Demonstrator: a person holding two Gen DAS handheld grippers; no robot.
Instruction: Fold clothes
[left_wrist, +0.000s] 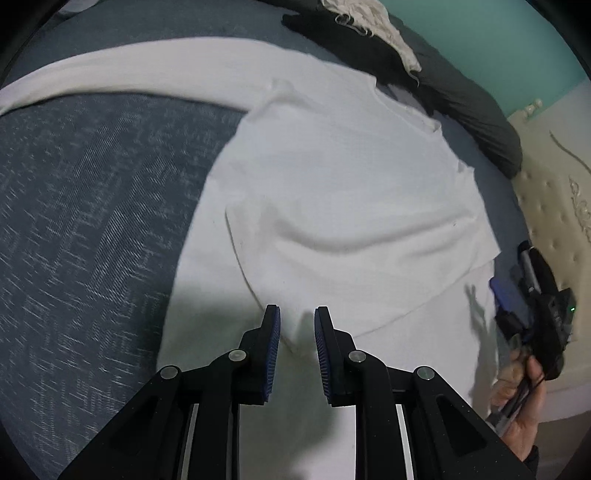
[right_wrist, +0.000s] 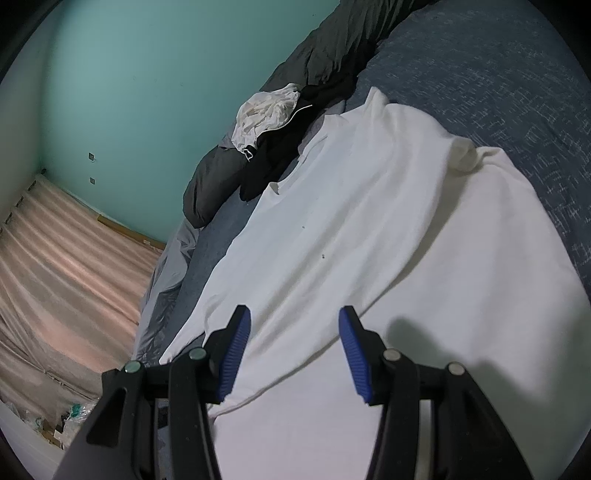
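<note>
A white long-sleeved shirt (left_wrist: 332, 192) lies spread on the blue bedspread (left_wrist: 85, 221). One side is folded over the body, and the other sleeve (left_wrist: 129, 70) stretches out to the far left. My left gripper (left_wrist: 297, 317) hovers above the shirt's near part, open by a narrow gap with nothing between its fingers. In the right wrist view the same white shirt (right_wrist: 369, 229) fills the middle, and my right gripper (right_wrist: 295, 317) stands wide open above its folded edge. The right gripper (left_wrist: 532, 306) also shows at the left wrist view's right edge, held by a hand (left_wrist: 521, 402).
A dark grey duvet (right_wrist: 258, 147) with a crumpled white cloth (right_wrist: 266, 110) and a black garment (right_wrist: 280, 155) lies at the bed's far side by a teal wall (right_wrist: 147, 92). The bed's edge drops to a wooden floor (right_wrist: 66, 277). A cream mattress (left_wrist: 554, 184) lies to the right.
</note>
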